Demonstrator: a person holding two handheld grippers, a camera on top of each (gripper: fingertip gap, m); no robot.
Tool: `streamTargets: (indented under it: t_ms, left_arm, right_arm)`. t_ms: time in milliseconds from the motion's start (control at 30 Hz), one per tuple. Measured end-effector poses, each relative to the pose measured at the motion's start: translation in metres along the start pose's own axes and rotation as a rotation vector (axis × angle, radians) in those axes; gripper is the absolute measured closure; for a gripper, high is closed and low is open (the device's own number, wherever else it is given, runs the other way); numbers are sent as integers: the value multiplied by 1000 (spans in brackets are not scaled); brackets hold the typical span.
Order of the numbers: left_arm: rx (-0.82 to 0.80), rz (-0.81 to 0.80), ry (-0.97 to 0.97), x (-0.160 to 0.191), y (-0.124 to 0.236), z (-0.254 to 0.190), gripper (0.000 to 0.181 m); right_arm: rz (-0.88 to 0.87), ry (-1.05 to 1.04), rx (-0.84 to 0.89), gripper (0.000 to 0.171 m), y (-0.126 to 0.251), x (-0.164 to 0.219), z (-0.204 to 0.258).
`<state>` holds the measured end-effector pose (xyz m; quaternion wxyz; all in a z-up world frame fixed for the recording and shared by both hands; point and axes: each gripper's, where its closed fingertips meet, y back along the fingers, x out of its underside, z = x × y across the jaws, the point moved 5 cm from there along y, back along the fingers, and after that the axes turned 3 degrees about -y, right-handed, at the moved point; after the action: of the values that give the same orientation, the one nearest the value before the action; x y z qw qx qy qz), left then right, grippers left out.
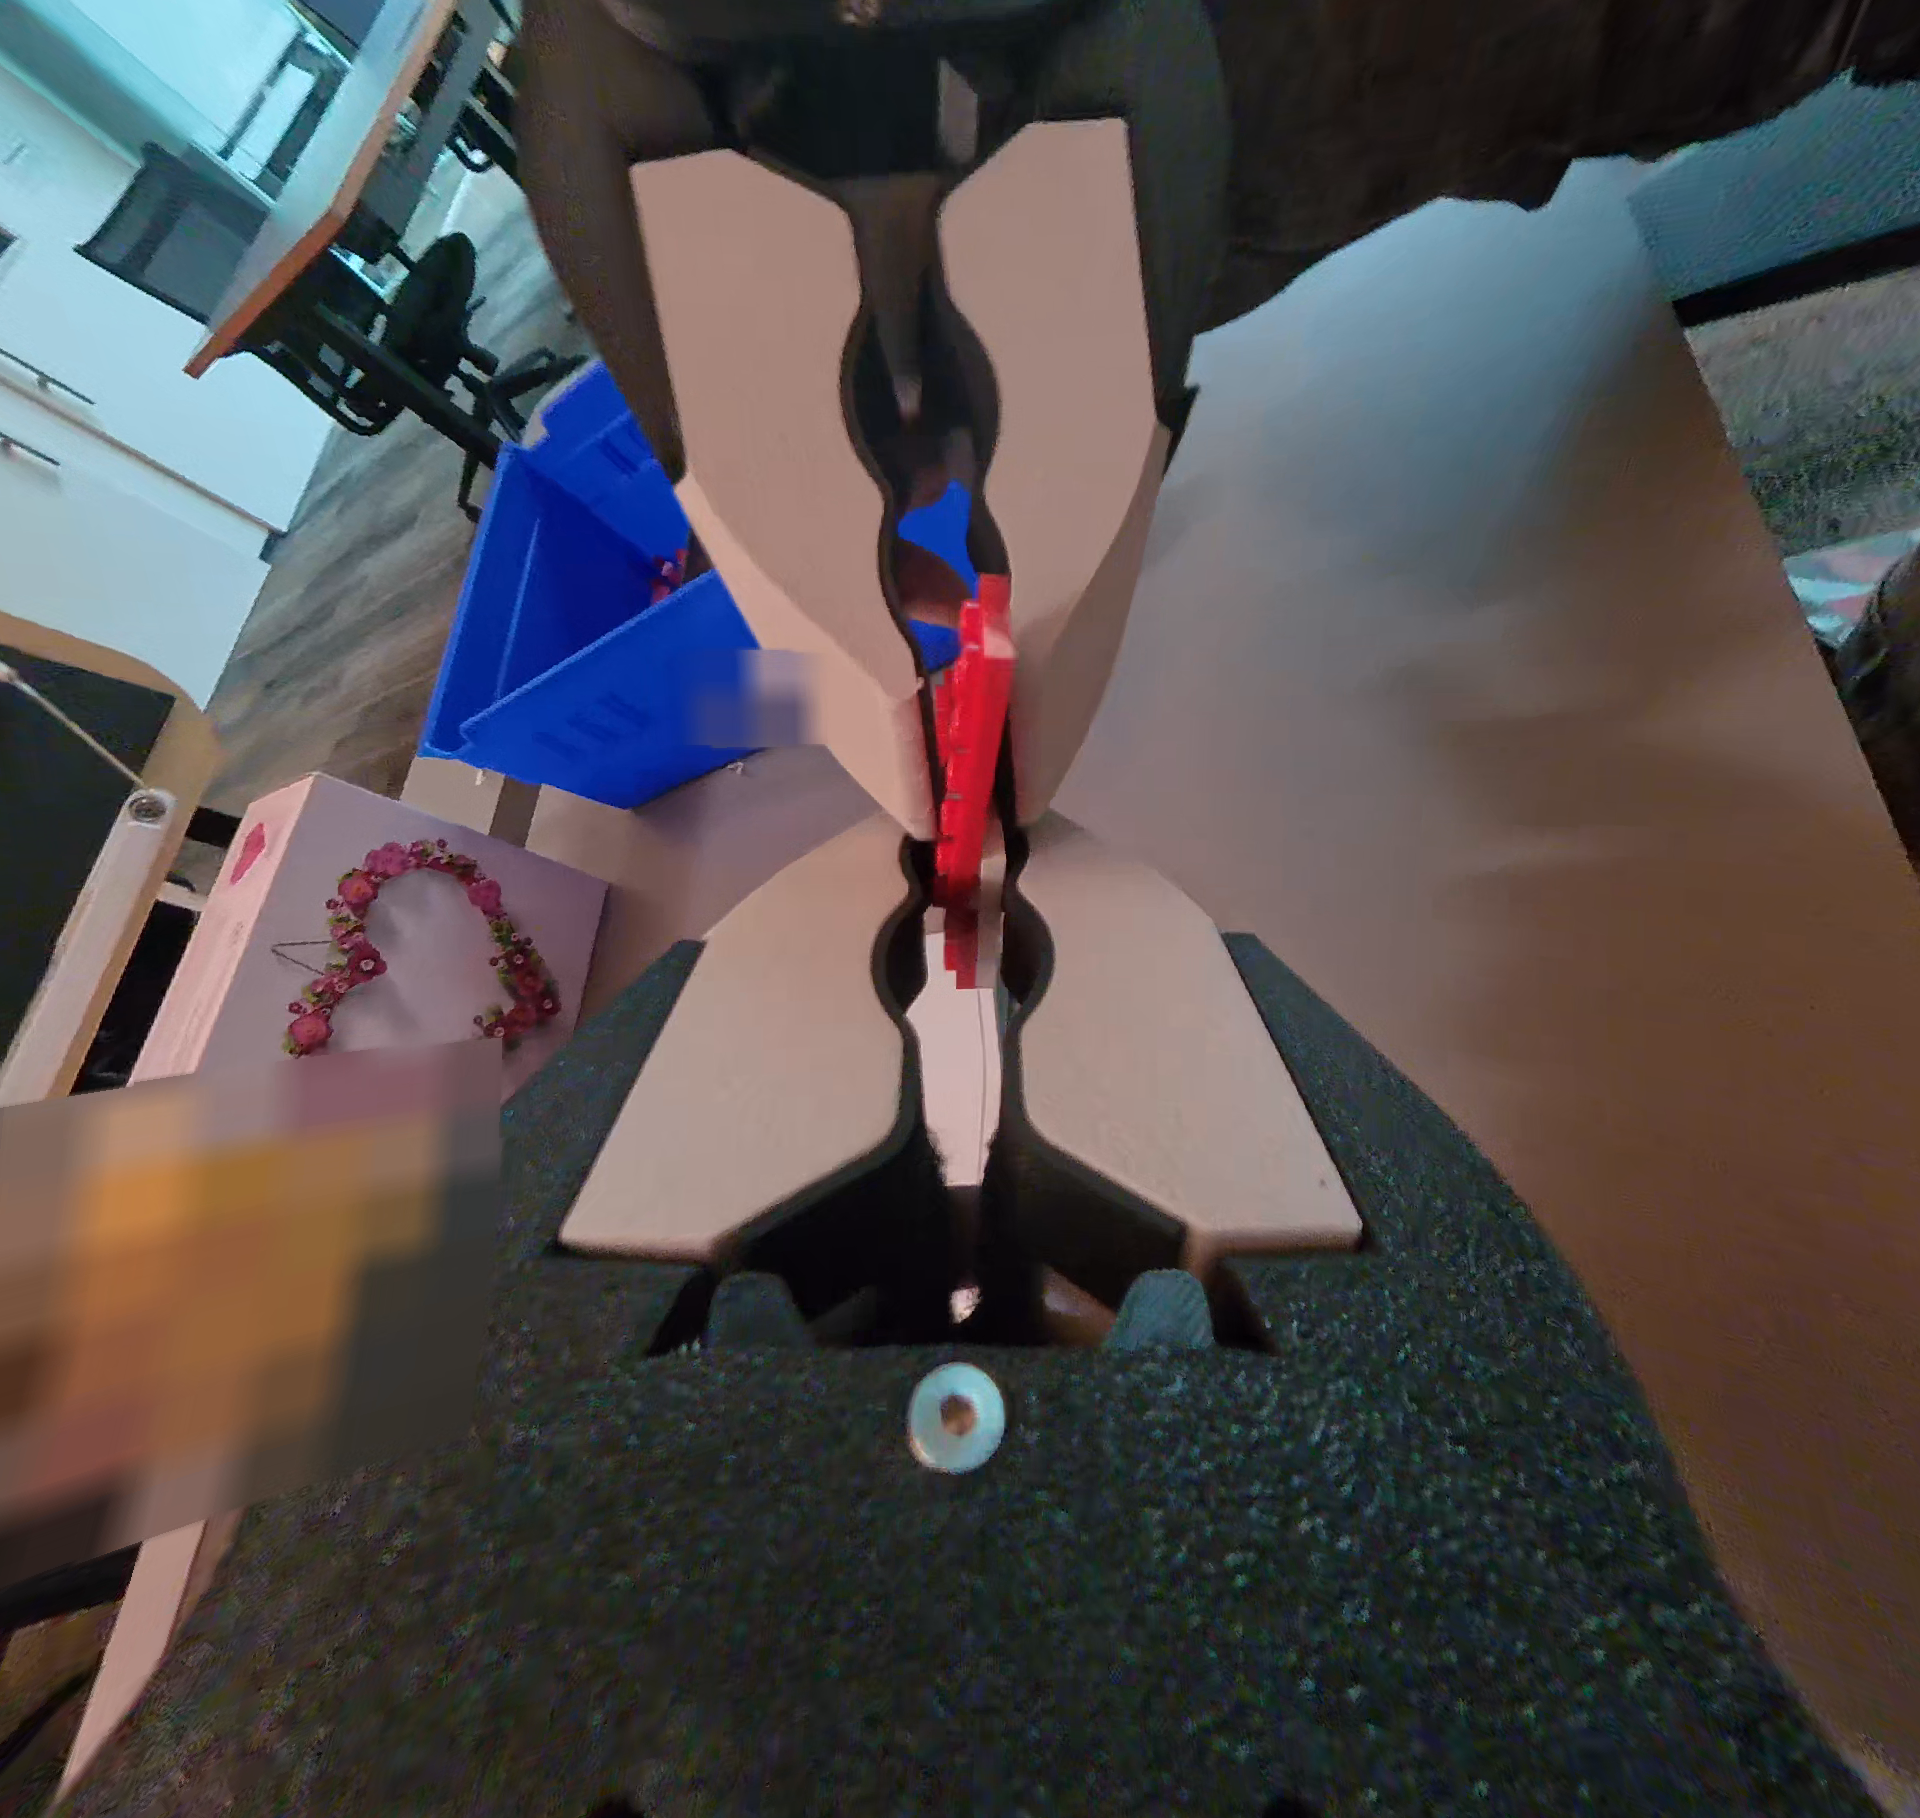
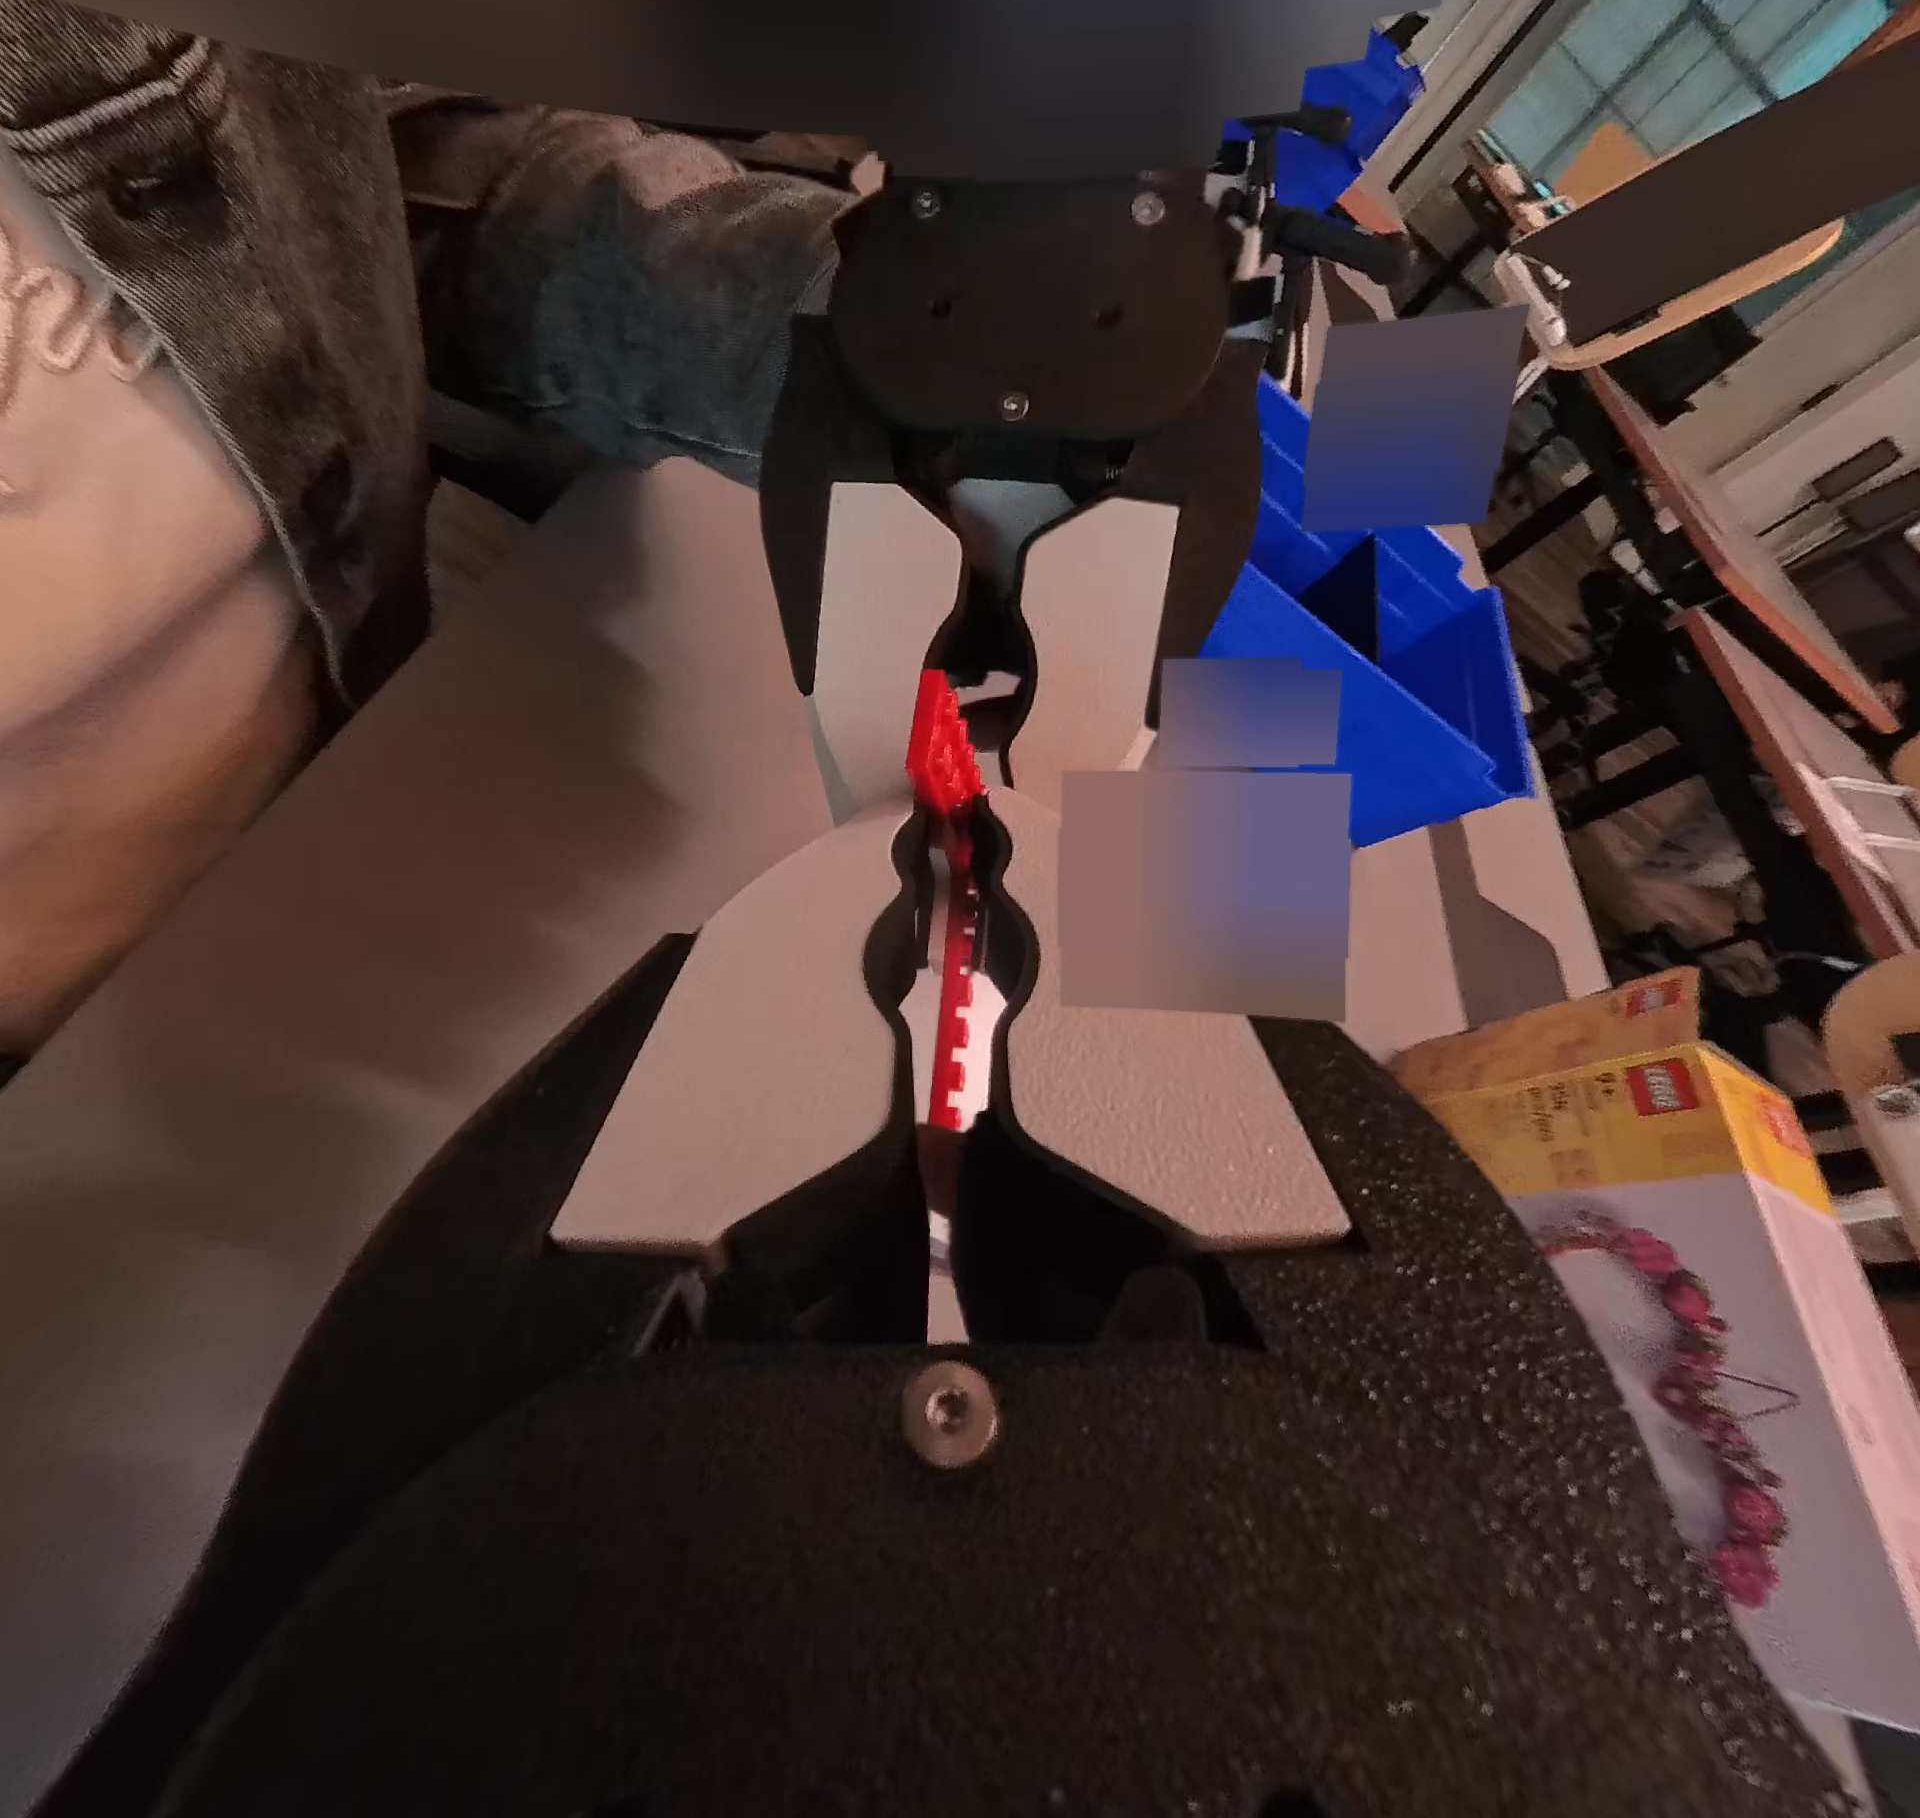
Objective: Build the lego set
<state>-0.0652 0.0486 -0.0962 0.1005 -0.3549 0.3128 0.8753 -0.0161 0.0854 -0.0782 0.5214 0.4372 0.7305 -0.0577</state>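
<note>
I have both grippers tip to tip above the table (image 1: 1455,729), my left gripper (image 1: 961,859) and right gripper (image 2: 951,823) each pinching an end of the red lego plates (image 2: 948,740), probably to press them together; blue bins (image 1: 582,646) and the set's box (image 2: 1683,1332) sit alongside, clear of the work.

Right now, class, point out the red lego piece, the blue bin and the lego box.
red lego piece (image 1: 971,729), left wrist view, its flat middle.
blue bin (image 1: 592,719), left wrist view, its front wall.
lego box (image 2: 1662,1280), right wrist view, its pale face.
</note>
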Motion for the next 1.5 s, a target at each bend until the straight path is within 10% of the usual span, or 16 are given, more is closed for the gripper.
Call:
streamTargets:
  t_ms: [467, 1500]
  left_arm:
    - [-146, -189, -59, -22, 14, 5, 169]
    - [-73, -188, -140, -42, 23, -3, 174]
  right_arm:
    - [-277, -142, 1, 164, 34, -5, -6]
    - [-269, -50, 19, 162, 36, -18, 13]
